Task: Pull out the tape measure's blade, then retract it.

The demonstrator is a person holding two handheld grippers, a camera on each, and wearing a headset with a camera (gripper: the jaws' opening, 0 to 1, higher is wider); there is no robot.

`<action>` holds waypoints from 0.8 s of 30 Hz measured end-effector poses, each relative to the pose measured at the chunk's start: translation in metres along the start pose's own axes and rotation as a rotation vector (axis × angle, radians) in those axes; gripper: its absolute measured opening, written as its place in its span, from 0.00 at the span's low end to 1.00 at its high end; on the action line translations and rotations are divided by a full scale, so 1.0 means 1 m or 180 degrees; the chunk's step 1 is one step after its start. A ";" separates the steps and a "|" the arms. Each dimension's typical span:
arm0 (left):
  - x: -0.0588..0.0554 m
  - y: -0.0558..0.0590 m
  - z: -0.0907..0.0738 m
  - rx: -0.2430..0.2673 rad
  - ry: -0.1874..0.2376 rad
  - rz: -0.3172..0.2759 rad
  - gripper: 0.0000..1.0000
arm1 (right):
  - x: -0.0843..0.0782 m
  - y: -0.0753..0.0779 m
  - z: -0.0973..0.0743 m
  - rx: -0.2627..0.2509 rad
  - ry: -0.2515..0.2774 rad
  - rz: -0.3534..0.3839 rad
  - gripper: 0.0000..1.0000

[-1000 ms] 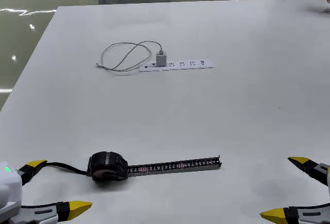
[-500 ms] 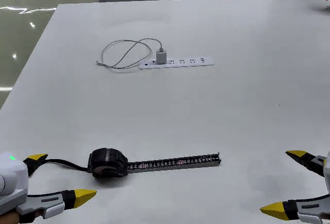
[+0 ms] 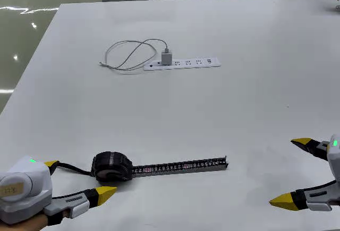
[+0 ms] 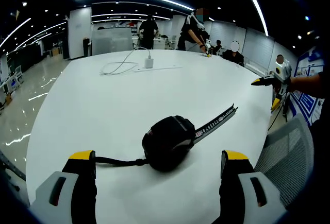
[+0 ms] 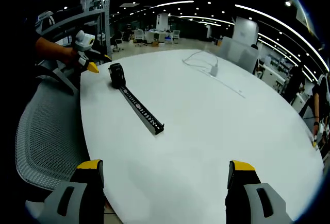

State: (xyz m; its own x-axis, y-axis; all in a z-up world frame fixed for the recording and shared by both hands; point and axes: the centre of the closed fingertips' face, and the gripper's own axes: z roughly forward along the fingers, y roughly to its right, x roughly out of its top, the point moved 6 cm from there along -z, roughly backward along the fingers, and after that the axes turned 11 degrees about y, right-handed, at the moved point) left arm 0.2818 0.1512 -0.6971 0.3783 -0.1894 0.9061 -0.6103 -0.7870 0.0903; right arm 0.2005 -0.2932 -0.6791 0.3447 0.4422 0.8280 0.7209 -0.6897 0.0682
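Holding both claws wide apart over the white surface (image 3: 223, 109), I have nothing gripped in either. My left claw (image 3: 79, 178) sits at the near left edge, its yellow-tipped jaws spread on either side of the black strap (image 3: 71, 167) that trails from the tape measure (image 3: 111, 167). The strap runs up to one jaw tip, though I cannot tell whether they touch. The black case lies just ahead of the jaws and between them, clear of both in the left gripper view. It rests near the front edge of the surface, with its dark blade (image 3: 180, 167) pulled out flat to the right and ending in a small hook. My right claw (image 3: 289, 171) hovers at the near right edge, jaws spread and empty, well apart from the blade's end. Farther back lie a white power strip (image 3: 186, 63) with a charger (image 3: 166, 59) plugged in and a looped grey cable (image 3: 127, 56). In the left gripper view, people stand beyond the surface.
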 end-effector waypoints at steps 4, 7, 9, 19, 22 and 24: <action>0.005 0.006 0.004 0.0083 0.0056 0.0069 0.99 | 0.008 0.004 0.005 0.0057 -0.0019 -0.0100 0.99; 0.004 0.006 0.007 0.0067 0.0050 0.0034 0.99 | 0.013 0.007 0.010 0.0112 -0.0030 -0.0144 0.99; 0.006 0.010 0.010 0.0017 0.0142 -0.0058 0.99 | 0.017 0.008 0.013 0.0156 -0.0051 -0.0201 0.99; -0.004 0.003 0.024 0.0293 0.0008 0.0011 0.99 | 0.024 0.009 0.034 0.0434 -0.0241 -0.0407 0.99; -0.004 0.006 0.024 0.0296 0.0003 0.0036 0.99 | 0.028 0.009 0.040 0.0501 -0.0266 -0.0438 0.99; -0.003 0.007 0.025 0.0316 0.0010 0.0033 0.99 | 0.029 0.009 0.045 0.0554 -0.0301 -0.0472 0.99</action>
State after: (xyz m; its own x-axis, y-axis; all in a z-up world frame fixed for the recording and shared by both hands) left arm 0.2941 0.1313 -0.7094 0.3700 -0.1960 0.9081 -0.5420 -0.8394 0.0397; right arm 0.2443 -0.2611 -0.6795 0.2761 0.5886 0.7598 0.8578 -0.5075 0.0814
